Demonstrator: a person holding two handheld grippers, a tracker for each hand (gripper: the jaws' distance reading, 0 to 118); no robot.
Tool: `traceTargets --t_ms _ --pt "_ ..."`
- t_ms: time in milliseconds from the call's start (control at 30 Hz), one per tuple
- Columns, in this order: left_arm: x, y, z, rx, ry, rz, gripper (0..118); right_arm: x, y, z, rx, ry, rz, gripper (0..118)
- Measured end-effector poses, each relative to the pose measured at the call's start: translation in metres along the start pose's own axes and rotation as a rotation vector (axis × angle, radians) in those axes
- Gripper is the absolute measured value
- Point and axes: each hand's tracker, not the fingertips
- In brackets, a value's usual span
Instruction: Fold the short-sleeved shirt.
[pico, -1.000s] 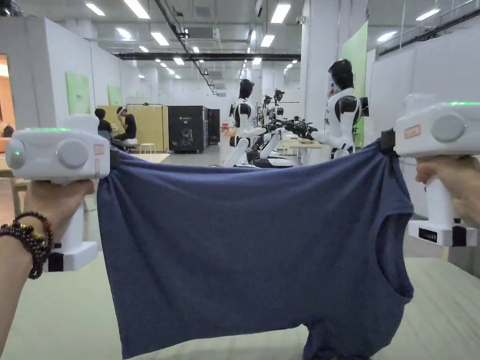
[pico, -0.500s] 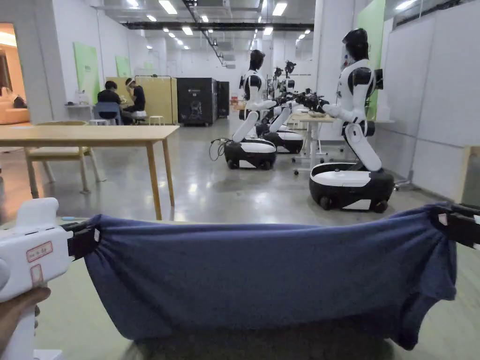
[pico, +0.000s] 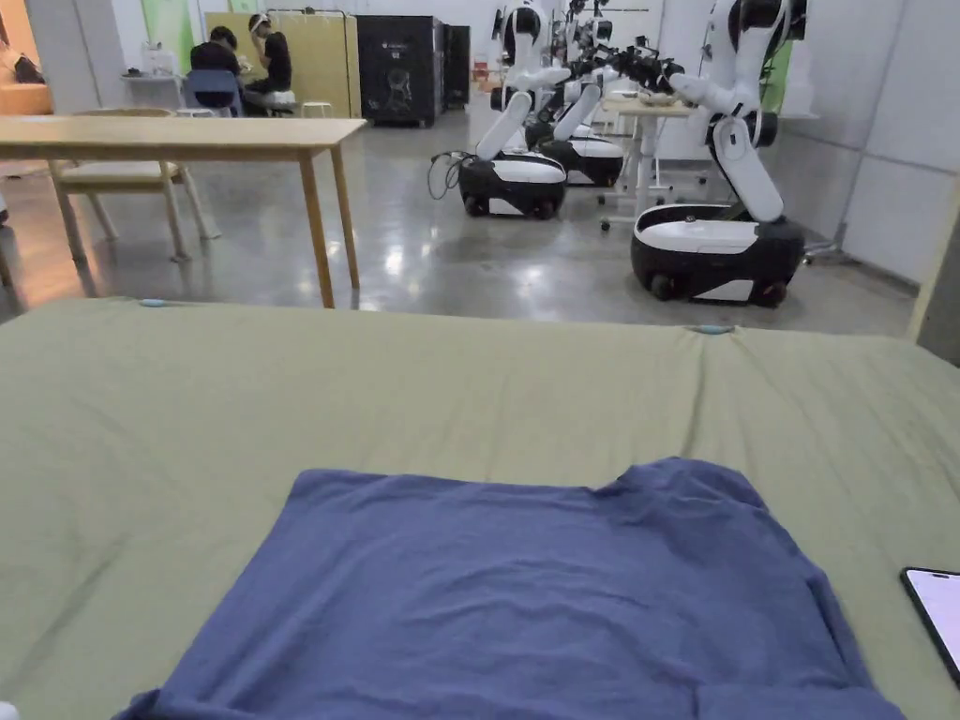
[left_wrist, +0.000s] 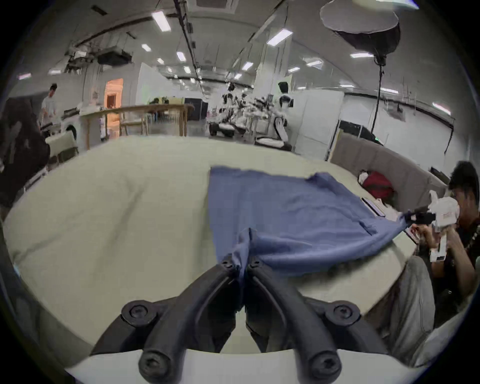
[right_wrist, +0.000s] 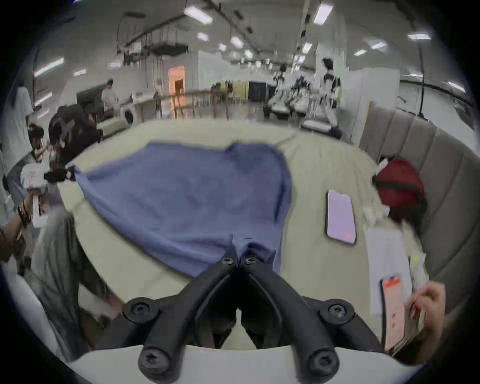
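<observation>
No legible text or labels

The shirt (pico: 525, 600) is plain blue with short sleeves, spread mostly flat on a pale green bed (pico: 141, 422). Its far edge lies straight with one rumpled, raised corner on the right. The two near corners are lifted off the bed and bunched, the cloth between them sagging in soft folds.

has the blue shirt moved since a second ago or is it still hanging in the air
Yes. The blue shirt has come down: it hung above the green bed cover, and now it lies spread on it, with the left gripper and right gripper clamping its near corners.
</observation>
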Motion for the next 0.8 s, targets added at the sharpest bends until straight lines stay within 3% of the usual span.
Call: traceTargets --t_ms 100,200,333,367,433,467,500,533,600,633,667,700,733,767,800 --pt "-0.007 -0.021 -0.006 -0.041 -0.01 0.021 2 -0.006 -0.023 -0.016 -0.119 0.006 0.062 1" --pt "-0.008 -0.033 -0.019 -0.107 0.015 -0.05 2 -0.002 -0.03 -0.033 -0.19 0.01 0.06 2" --pt "-0.01 -0.037 -0.026 -0.085 0.001 0.024 5 0.009 -0.037 -0.049 -0.198 0.026 0.031 10" --pt "-0.012 -0.034 -0.024 -0.087 -0.006 0.051 14 0.011 -0.036 -0.045 -0.192 0.029 0.027 25" --pt "-0.014 -0.03 -0.014 -0.082 0.004 0.114 96 0.012 -0.032 -0.03 -0.158 0.009 0.03 101" --pt "-0.016 -0.027 -0.008 -0.086 0.016 0.13 118 0.011 -0.031 -0.016 -0.146 0.018 0.021 118" --pt "-0.018 -0.023 0.001 -0.095 0.013 0.128 115 0.011 -0.029 -0.004 -0.121 0.009 0.011 118" --pt "-0.02 -0.017 0.017 0.023 -0.014 0.099 116 0.011 -0.025 0.016 -0.038 0.017 0.0 118" --pt "-0.021 -0.013 0.048 0.012 0.026 0.137 117 0.008 -0.023 0.059 0.094 0.083 -0.069 112" --pt "-0.02 -0.01 0.062 0.043 0.039 0.141 115 0.005 -0.023 0.077 0.142 0.095 -0.123 99" --pt "-0.019 -0.024 0.08 0.072 0.066 0.147 104 0.001 -0.025 0.096 0.195 0.101 -0.181 74" --pt "-0.017 -0.027 0.097 0.12 0.086 0.154 66 -0.01 -0.027 0.116 0.267 0.099 -0.221 23" --pt "-0.017 -0.03 0.108 0.157 0.104 0.153 36 -0.021 -0.029 0.131 0.328 0.094 -0.254 0" --pt "-0.014 -0.029 0.117 0.173 0.128 0.151 21 -0.028 -0.034 0.141 0.371 0.089 -0.295 0" --pt "-0.012 -0.027 0.121 0.162 0.163 0.171 21 -0.034 -0.037 0.146 0.387 0.073 -0.321 0"
